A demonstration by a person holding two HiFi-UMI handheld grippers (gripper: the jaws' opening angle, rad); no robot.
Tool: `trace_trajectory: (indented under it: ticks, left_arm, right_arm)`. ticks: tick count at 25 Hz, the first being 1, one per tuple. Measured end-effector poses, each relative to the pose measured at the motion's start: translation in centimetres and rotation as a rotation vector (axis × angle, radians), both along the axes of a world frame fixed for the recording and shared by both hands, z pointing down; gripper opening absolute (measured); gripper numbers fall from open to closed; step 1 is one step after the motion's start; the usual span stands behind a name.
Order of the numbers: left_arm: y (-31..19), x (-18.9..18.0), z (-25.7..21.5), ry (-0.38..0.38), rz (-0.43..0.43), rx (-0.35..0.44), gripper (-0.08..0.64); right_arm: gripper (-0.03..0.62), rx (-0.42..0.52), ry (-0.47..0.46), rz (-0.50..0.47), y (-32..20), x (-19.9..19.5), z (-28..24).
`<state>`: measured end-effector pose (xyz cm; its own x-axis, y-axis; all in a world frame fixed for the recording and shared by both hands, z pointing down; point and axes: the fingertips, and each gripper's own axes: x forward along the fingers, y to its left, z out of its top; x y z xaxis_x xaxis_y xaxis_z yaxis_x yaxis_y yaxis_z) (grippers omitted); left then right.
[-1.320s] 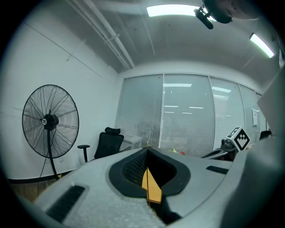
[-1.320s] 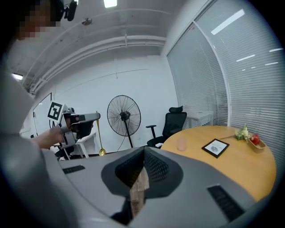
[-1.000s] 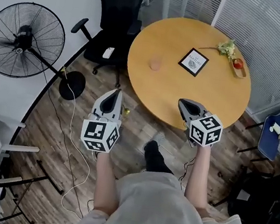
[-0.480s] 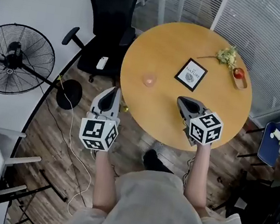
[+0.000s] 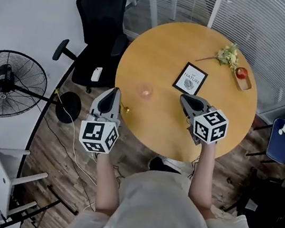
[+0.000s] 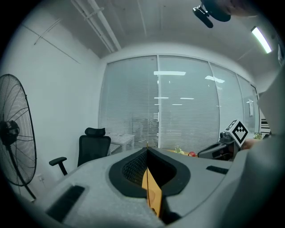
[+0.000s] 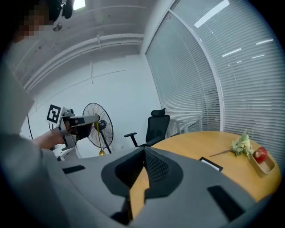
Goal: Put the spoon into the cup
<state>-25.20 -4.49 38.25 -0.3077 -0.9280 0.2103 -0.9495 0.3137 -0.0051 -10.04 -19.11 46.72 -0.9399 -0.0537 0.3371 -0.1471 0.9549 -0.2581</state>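
The round wooden worktop (image 5: 157,121) carries a framed card (image 5: 190,79) near its middle. A pink cup (image 5: 145,90) sits left of the card, with a flower sprig (image 5: 227,55) and a small wooden tray (image 5: 242,78) to the card's right.

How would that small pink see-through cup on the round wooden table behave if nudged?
The small pink see-through cup looks light, so it would probably slide or tip easily on the smooth round wooden table. Standing towards the table's edge, it might fall off.

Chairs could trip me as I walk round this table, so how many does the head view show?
2. A black office chair stands at the upper left of the table, and a blue chair stands off its right side. More may be hidden outside the view.
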Motion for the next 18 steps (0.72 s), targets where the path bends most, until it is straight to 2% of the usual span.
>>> trace_trajectory:
  ticks: [6,12,18]
  left_arm:
    - [-1.5,-0.6,1.9,0.012,0.006,0.008,0.006]
    - [-1.5,-2.0,3.1,0.025,-0.001,-0.017,0.008]
    - [-4.5,-2.6,2.8,0.000,0.073,-0.025,0.007]
  right_arm:
    - [-0.003,-0.013,-0.041,0.018,-1.3,-0.4,0.6]
    - [-0.005,-0.046,0.011,-0.015,0.2,-1.4,3.0]
    - [-0.003,-0.043,-0.039,0.011,-0.5,-3.0,1.7]
